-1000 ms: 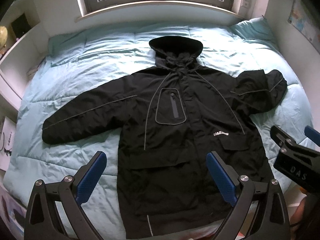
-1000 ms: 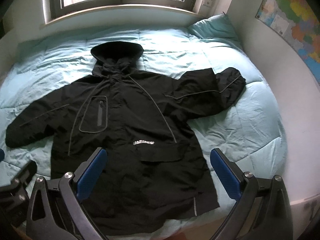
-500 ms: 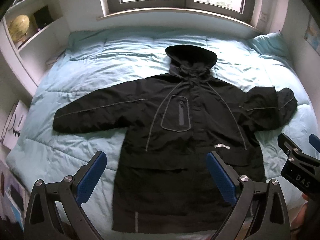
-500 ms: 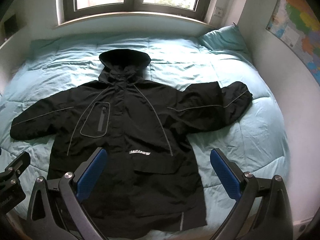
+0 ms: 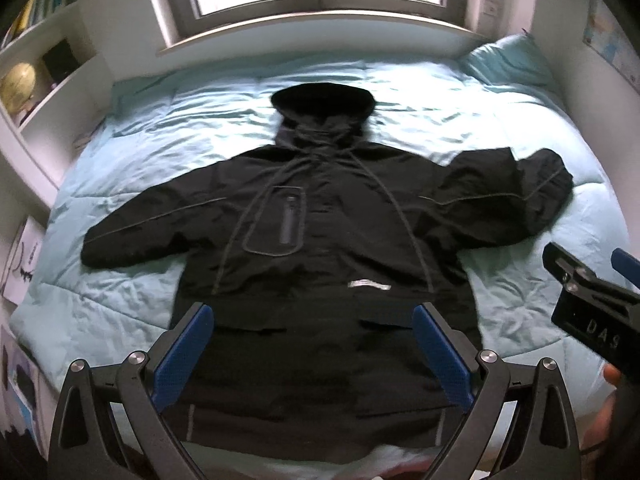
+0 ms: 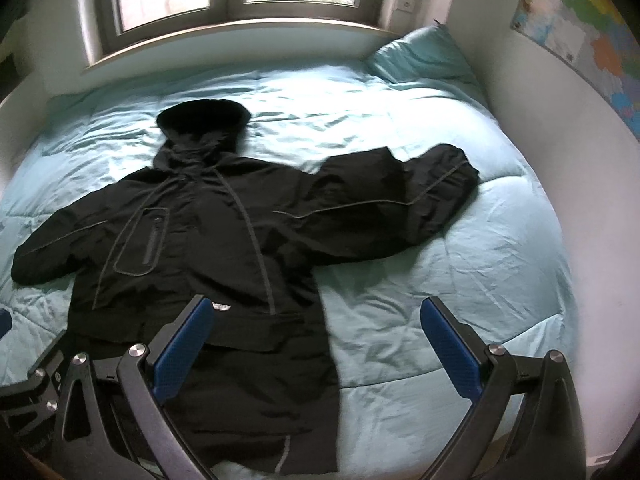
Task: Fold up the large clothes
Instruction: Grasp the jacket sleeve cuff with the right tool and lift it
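A large black hooded jacket (image 5: 320,248) (image 6: 208,240) lies face up on a bed with a light blue duvet (image 5: 152,148) (image 6: 460,264). Its hood points toward the window. One sleeve stretches straight out to the left, the other is bunched and bent on the right (image 6: 400,208). My left gripper (image 5: 310,354) hovers open above the jacket's lower hem area, holding nothing. My right gripper (image 6: 316,346) is open too, above the jacket's right edge and bare duvet. The right gripper's body (image 5: 592,312) shows at the right edge of the left wrist view.
A window and sill (image 5: 312,20) run behind the bed. A blue pillow (image 6: 420,56) lies at the far right corner. White shelves with a globe (image 5: 18,84) stand left. A wall with a map (image 6: 584,28) bounds the right side.
Both grippers have pulled back and tilted up, so more of the bed and window shows. The right gripper has swung rightward. The jacket has not moved.
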